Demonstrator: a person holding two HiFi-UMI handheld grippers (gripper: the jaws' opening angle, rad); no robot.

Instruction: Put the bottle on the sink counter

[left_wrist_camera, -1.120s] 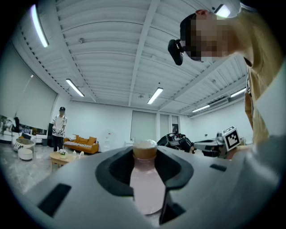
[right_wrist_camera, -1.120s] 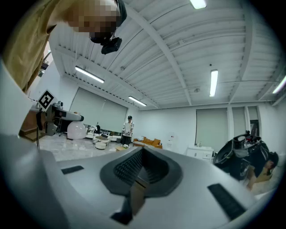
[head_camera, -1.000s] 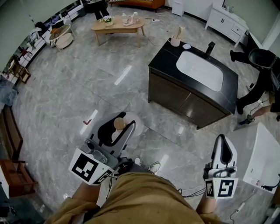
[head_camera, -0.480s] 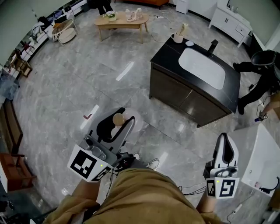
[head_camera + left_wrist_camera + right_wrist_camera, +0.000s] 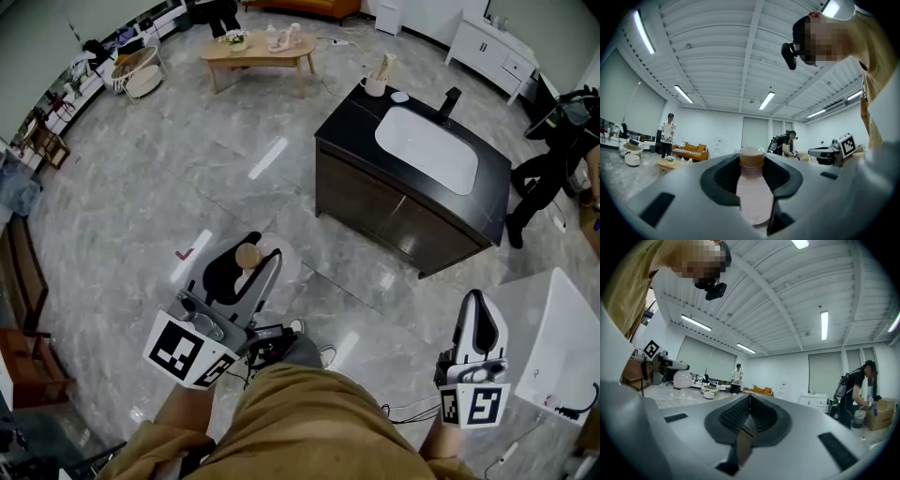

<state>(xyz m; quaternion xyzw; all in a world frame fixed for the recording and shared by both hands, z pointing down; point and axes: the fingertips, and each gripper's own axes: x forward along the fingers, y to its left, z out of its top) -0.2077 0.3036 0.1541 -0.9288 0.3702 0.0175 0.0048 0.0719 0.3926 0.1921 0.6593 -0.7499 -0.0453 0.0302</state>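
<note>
I can read no words, numbers or brand names anywhere. The only signs are black-and-white square markers on the cubes of the left gripper (image 5: 258, 251) and right gripper (image 5: 474, 296), plus a small red mark (image 5: 186, 254) on the floor (image 5: 141, 187), near left.

Head view: from the person's head, looking steeply down onto the grey marble floor (image 5: 141, 187), with the black sink cabinet with white basin (image 5: 366, 202) farther ahead.
Left gripper view: rides the white-and-black left gripper (image 5: 253, 267), close behind its jaws, facing level across the room.
Right gripper view: likewise on the right gripper (image 5: 476, 314), facing level.
Shared: the far orange sofa (image 5: 689, 152) appears in all three views; the head view takes in both grippers.
</note>
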